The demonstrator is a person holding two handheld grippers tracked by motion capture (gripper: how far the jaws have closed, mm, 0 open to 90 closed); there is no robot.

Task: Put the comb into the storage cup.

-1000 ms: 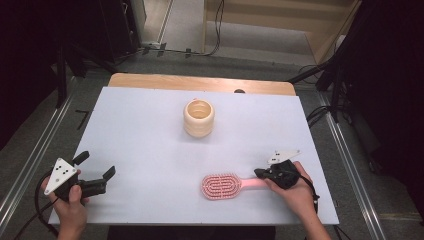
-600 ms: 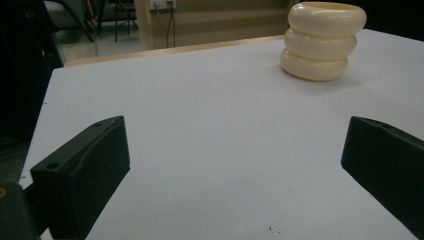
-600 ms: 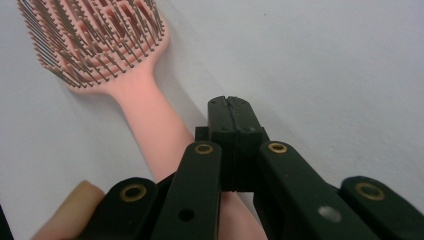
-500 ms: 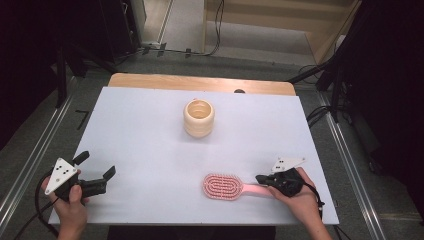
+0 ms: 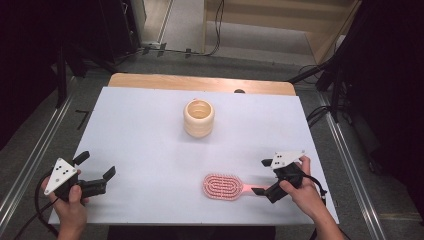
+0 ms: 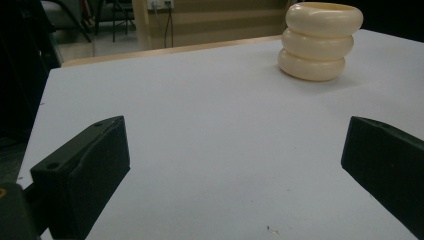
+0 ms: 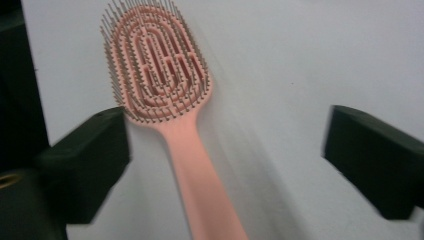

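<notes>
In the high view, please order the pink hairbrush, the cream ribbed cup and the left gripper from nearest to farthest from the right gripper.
1. Pink hairbrush: its handle lies between the open jaws of the right gripper.
2. Cream ribbed cup: table's middle, toward the far edge.
3. Left gripper: near left corner.

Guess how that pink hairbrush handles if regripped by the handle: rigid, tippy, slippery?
The pink hairbrush looks like moulded plastic, so probably rigid and light. Its smooth, narrow handle may slip or twist between pads. The wide bristled head likely makes it nose-heavy. The right gripper, jaws just opened, straddles the handle without pressing it.
</notes>
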